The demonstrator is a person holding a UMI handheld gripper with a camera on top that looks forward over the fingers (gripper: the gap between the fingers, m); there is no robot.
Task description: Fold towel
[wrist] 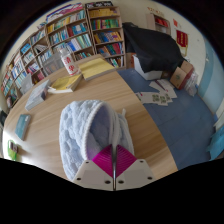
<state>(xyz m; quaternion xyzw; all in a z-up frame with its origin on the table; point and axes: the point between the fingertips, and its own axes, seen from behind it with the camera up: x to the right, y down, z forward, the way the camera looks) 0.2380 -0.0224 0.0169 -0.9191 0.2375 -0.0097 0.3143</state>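
Observation:
A white-and-pale-blue towel [85, 125] lies bunched on the round wooden table [45, 120], just ahead of my fingers. My gripper [113, 158] is shut on the towel's near edge; the cloth runs down between the two magenta pads [104, 158], which press together on it. The part of the towel inside the pads is hidden.
A glass [68, 60] stands on a yellow book [88, 68] at the table's far side. Papers [35, 95] and a teal object [22, 125] lie to the left. Bookshelves [70, 30] line the back wall. Blue carpet [175, 125] with scattered papers lies to the right.

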